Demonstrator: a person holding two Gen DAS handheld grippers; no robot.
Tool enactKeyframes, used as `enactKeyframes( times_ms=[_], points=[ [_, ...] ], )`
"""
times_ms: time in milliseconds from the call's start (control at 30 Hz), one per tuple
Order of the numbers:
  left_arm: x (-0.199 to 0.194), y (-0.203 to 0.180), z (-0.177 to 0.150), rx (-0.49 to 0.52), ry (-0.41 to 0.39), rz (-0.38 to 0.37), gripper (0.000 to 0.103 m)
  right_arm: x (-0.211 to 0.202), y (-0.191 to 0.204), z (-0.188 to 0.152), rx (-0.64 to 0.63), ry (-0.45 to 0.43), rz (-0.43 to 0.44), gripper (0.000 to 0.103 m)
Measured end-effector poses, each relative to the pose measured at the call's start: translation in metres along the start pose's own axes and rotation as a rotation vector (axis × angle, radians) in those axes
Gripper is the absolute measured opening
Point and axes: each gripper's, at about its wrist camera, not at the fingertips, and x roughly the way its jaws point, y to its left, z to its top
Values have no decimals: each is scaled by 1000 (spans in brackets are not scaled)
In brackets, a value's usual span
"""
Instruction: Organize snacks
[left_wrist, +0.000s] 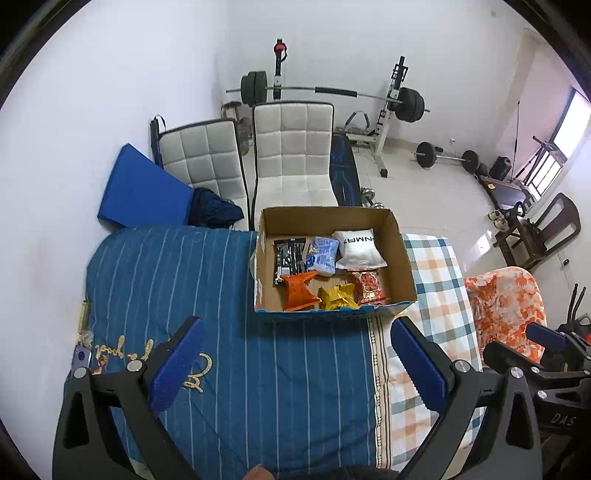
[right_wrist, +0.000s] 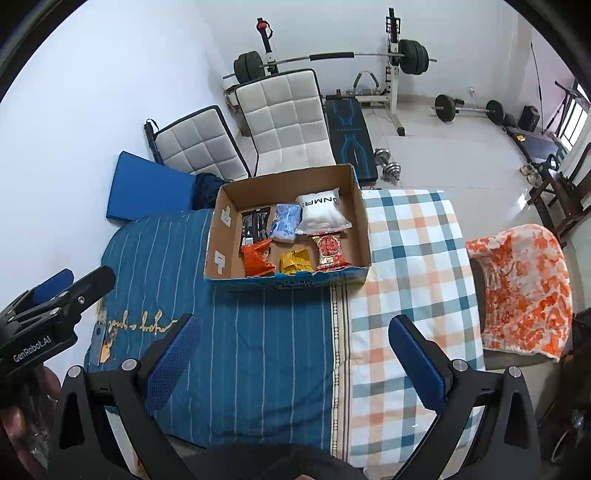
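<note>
A cardboard box (left_wrist: 404, 266) (right_wrist: 360, 206) rests on the cloth-covered surface ahead of both grippers. Inside it lie a black packet (left_wrist: 288, 254) (right_wrist: 254, 223), a light blue packet (left_wrist: 322, 254) (right_wrist: 284, 221) and a white bag (left_wrist: 358, 248) (right_wrist: 323, 212) in the far row. An orange packet (left_wrist: 298, 291) (right_wrist: 256, 258), a yellow packet (left_wrist: 338, 298) (right_wrist: 294, 261) and a red packet (left_wrist: 367, 288) (right_wrist: 328, 251) form the near row. My left gripper (left_wrist: 295, 354) is open and empty, well short of the box. My right gripper (right_wrist: 293, 349) is also open and empty.
A blue striped cloth (left_wrist: 229, 332) (right_wrist: 251, 332) and a checked cloth (left_wrist: 436, 280) (right_wrist: 406, 277) cover the surface. Two white padded chairs (left_wrist: 295, 155) (right_wrist: 284, 118) stand behind the box. An orange floral cloth (right_wrist: 524, 288) drapes a seat at the right. Gym weights (left_wrist: 332, 92) line the far wall.
</note>
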Motion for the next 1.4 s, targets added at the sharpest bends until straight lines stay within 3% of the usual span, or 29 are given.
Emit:
enactKeyframes(
  times_ms=[333,767,1400],
  points=[
    [-23,-4,-4,1,-30,-12,103,-37,-1,-8,-1,-45,-26,103],
    [-39,-7,9,-11,-105,13,103,-58,-2,15,-17,-148,-94,103],
    [-38,-11,10,-15,-116,43,103,-68,0,22,-22,-198,-84,103]
  ],
)
